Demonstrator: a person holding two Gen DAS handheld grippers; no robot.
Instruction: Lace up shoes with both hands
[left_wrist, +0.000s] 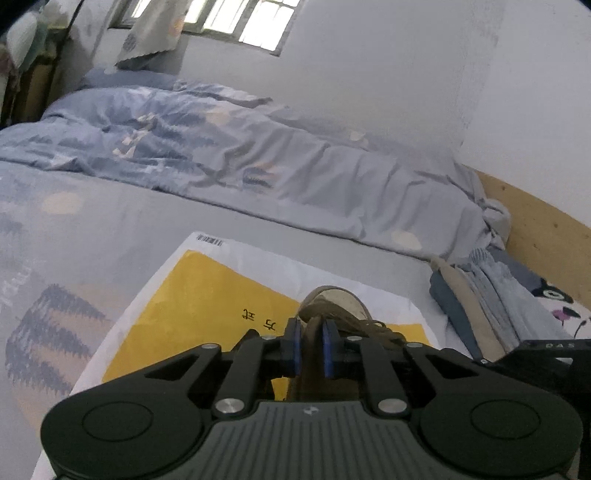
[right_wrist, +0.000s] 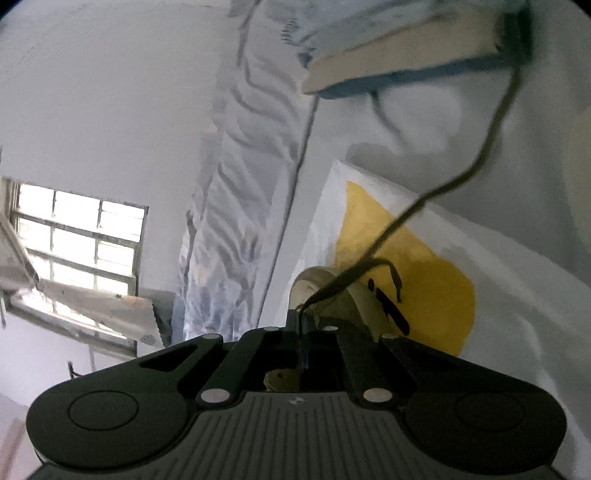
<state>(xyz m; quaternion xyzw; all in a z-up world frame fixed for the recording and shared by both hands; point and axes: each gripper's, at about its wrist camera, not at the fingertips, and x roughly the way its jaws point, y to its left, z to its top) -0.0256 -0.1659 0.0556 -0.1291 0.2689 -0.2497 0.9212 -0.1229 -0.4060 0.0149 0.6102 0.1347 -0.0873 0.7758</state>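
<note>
Black characters "方正" on the yellow-and-white bag (left_wrist: 207, 295).

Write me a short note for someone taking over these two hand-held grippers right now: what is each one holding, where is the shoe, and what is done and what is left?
Left gripper: shut on a brown part of the shoe, seemingly its tongue or collar, steadying it.
Right gripper: shut on the lace, which runs from its tips up and away across the view.
The shoe stands on a yellow and white bag spread on the bed; folded clothes lie beside it.
Done: some lacing shows on the shoe's upper.
Left: I cannot tell how many eyelets remain. Probably pull this lace through, thread the rest, tighten.
</note>
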